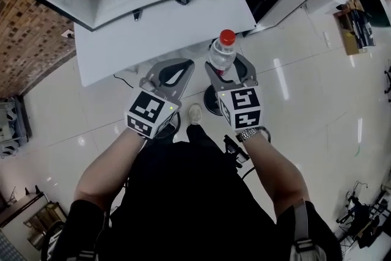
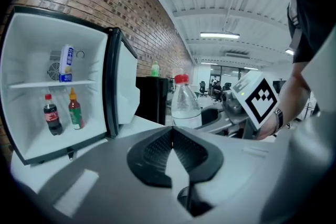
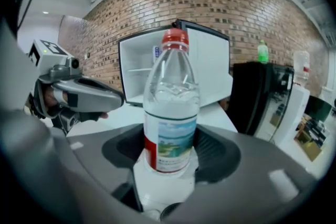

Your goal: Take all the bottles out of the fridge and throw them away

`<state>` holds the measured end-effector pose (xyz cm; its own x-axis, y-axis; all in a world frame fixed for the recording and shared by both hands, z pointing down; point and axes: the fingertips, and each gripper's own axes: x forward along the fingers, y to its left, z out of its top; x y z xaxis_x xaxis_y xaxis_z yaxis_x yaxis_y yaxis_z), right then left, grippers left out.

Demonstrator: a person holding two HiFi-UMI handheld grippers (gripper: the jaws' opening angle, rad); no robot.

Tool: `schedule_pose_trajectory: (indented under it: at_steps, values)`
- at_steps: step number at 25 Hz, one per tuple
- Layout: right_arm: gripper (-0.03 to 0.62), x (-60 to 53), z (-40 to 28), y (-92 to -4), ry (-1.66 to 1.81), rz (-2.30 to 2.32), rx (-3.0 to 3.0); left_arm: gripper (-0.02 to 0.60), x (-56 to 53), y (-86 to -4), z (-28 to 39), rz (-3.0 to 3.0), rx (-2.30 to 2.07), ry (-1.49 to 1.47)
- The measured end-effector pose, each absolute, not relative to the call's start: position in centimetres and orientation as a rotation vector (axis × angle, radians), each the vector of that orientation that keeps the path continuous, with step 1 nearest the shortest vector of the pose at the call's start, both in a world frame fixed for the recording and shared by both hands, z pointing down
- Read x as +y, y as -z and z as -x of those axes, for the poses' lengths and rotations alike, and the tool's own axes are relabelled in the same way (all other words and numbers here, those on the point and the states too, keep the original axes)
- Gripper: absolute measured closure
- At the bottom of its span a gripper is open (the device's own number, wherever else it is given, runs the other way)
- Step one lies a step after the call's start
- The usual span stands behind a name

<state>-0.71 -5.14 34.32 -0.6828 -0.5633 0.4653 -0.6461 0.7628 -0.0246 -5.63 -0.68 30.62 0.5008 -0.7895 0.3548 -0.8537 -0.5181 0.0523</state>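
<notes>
Right gripper (image 3: 170, 155): fingers (image 3: 223, 152) spread wide and clamped on the lower body of a clear water bottle (image 3: 170, 107) with a red cap. The bottle stands upright, its long axis straight up and crosswise to the fingers, with the label facing back along the gripper. It is out of the fridge (image 1: 85, 6) and is held over the floor (image 1: 305, 101), just off the edge of the white counter (image 1: 153, 33).

Left gripper (image 2: 172, 134): fingers (image 2: 197, 152) pressed together with nothing between them. It sits just beside the right one.

The fridge door is open. A cola bottle (image 2: 51, 115) and a red-capped sauce bottle (image 2: 75, 111) stand side by side on the fridge bottom. A blue-and-white bottle (image 2: 65, 63) stands on the shelf above. All three lie ahead and to the left, on the empty left gripper's side.

No bin shows in any view.

Judgement: the held bottle is due for the bin, but which way that lies cannot be told from here. For the next fetch the left hand is the nearer and the free one. Those bottles stand upright, so its fingers would have to open and come in level at a bottle's side.
</notes>
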Motion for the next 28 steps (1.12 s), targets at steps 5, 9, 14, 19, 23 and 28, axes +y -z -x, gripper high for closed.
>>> schedule_pose_trajectory:
  at_steps: [5,9,14,19,23,28]
  values:
    - [0.31,-4.0,-3.2,-39.5,-0.379,-0.957,-2.438,0.578,-0.9,-34.1,2.3,-2.545,-1.268,-0.506]
    - [0.31,-2.5,-5.6,-43.9,-0.478,-0.999,-2.349,0.578,-0.8,-37.1,0.7,-2.542,-1.16,-0.559]
    - [0.31,-0.7,-7.6,-49.7,-0.594,-1.026,-2.248,0.578,-0.6,-40.9,-0.8,-2.536,-1.06,-0.601]
    - [0.31,1.8,-9.7,-56.4,-0.737,-1.055,-2.135,0.578,0.6,-44.9,-2.3,-2.51,-0.966,-0.649]
    - [0.31,3.8,-11.1,-61.6,-0.843,-1.065,-2.044,0.578,1.7,-47.6,-3.2,-2.49,-0.906,-0.682]
    - [0.31,4.5,-12.2,-67.9,-0.956,-1.069,-1.936,0.578,2.4,-50.8,-4.0,-2.471,-0.852,-0.719]
